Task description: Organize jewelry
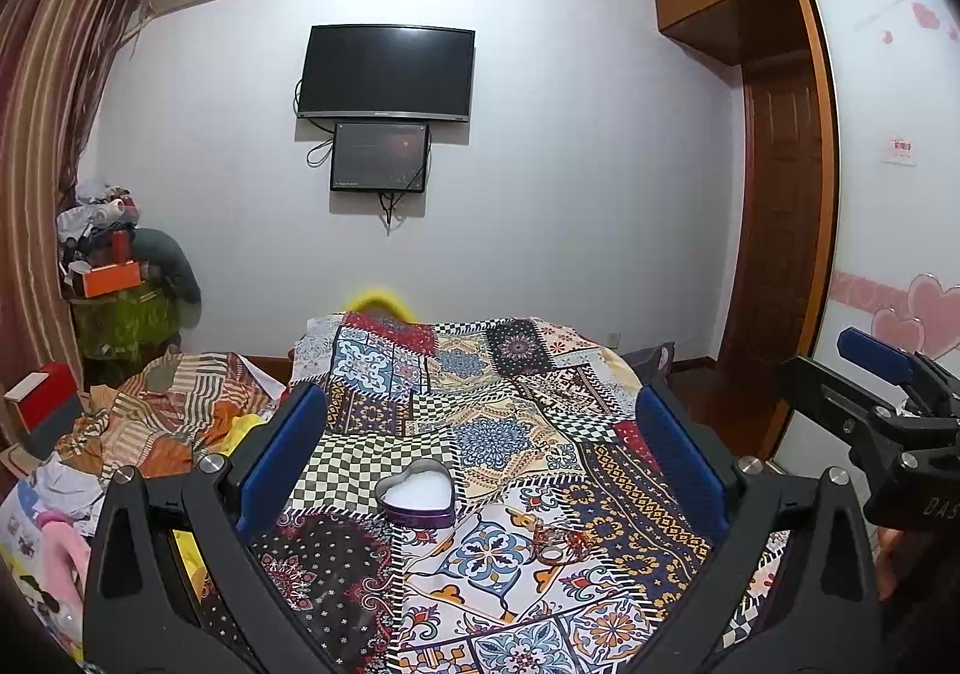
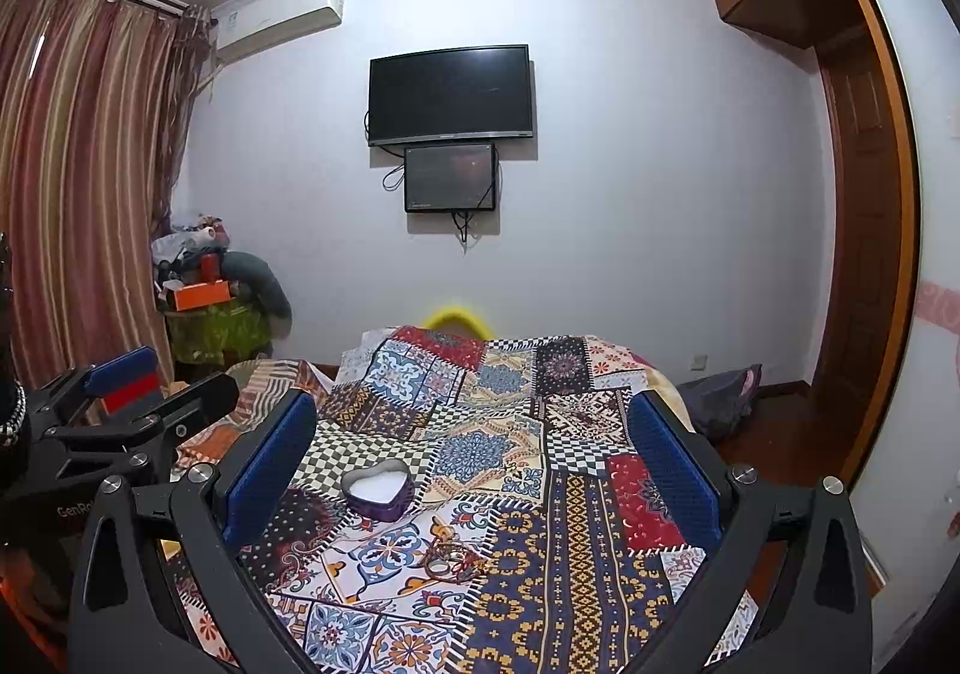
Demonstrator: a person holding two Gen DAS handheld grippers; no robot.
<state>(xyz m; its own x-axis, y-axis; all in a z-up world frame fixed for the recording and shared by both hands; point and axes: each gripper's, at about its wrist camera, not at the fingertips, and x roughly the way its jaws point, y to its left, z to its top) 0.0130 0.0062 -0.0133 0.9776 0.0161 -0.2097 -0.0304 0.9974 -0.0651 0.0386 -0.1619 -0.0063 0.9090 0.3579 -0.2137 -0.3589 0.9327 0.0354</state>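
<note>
A purple heart-shaped tin point(image 1: 416, 496) with a white inside sits open on the patchwork cloth point(image 1: 480, 416); the right wrist view shows the tin point(image 2: 378, 490) too. A small tangle of jewelry point(image 1: 555, 545) lies on the cloth just in front and to the right of it, and shows in the right view as the same tangle of jewelry point(image 2: 449, 559). My left gripper point(image 1: 480, 410) hangs open above the cloth, nothing between its blue pads. My right gripper point(image 2: 474, 416) is open too, and empty. Each gripper shows at the edge of the other's view: the right gripper point(image 1: 882, 374) and the left gripper point(image 2: 150, 380).
The patchwork cloth covers a table or bed end with a yellow object point(image 2: 456, 318) behind it. Left lies a heap of striped fabric point(image 1: 162, 410) and clutter point(image 1: 114, 260) by the curtains. A wardrobe point(image 1: 888, 194) and door stand right; two screens point(image 1: 384, 74) hang on the wall.
</note>
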